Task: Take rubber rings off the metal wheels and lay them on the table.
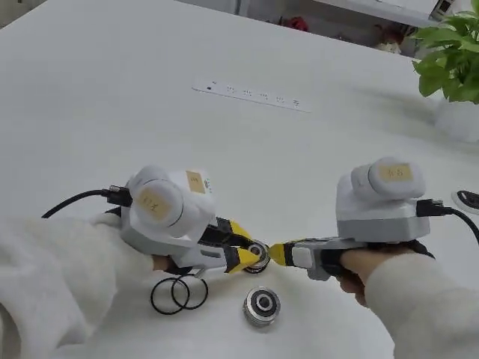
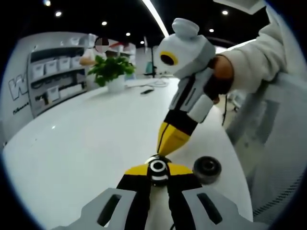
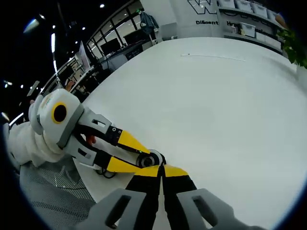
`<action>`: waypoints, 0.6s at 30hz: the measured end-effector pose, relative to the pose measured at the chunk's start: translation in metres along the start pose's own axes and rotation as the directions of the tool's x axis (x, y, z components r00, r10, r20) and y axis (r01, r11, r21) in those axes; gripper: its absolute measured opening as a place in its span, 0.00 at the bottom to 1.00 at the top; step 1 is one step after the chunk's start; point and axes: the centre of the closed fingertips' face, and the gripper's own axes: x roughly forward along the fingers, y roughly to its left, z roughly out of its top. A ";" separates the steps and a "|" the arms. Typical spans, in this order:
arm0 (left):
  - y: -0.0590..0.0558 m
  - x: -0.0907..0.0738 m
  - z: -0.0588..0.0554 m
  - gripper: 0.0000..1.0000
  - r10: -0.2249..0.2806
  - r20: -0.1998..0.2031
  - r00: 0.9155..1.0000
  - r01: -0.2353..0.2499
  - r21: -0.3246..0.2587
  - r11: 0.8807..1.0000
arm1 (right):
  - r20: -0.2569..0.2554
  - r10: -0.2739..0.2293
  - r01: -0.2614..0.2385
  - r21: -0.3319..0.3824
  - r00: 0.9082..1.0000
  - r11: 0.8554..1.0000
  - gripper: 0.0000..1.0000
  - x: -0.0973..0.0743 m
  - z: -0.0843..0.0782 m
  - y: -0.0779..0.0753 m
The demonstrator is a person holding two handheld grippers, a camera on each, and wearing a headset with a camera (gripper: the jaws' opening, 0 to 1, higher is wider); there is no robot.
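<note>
Low centre of the frame, the left gripper (image 1: 247,253) clamps a stiff, smooth metal wheel (image 1: 260,255) while the right gripper (image 1: 277,253), jaws pinched together, touches its rim, where the thin, stretchy rubber ring should probably be nipped.

Two black rubber rings (image 1: 179,294) lie overlapping on the table (image 1: 150,112) near a flat-lying metal wheel (image 1: 262,307); another wheel (image 1: 259,255) sits clamped in the left gripper (image 1: 251,251).

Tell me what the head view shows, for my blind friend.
The left gripper clamps a metal wheel while the right gripper, tips closed, touches it. Two rubber rings and another wheel lie on the white table.
</note>
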 end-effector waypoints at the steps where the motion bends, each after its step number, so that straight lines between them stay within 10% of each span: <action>1: 0.000 0.000 0.000 0.13 0.000 0.000 1.000 0.000 0.002 1.000 | 0.001 -0.002 0.002 -0.004 1.000 1.000 0.00 0.000 0.000 0.001; 18: 0.005 -0.003 -0.002 0.14 0.019 0.007 1.000 -0.019 -0.016 1.000 | 0.009 0.020 -0.020 -0.051 1.000 0.998 0.00 0.004 0.003 0.009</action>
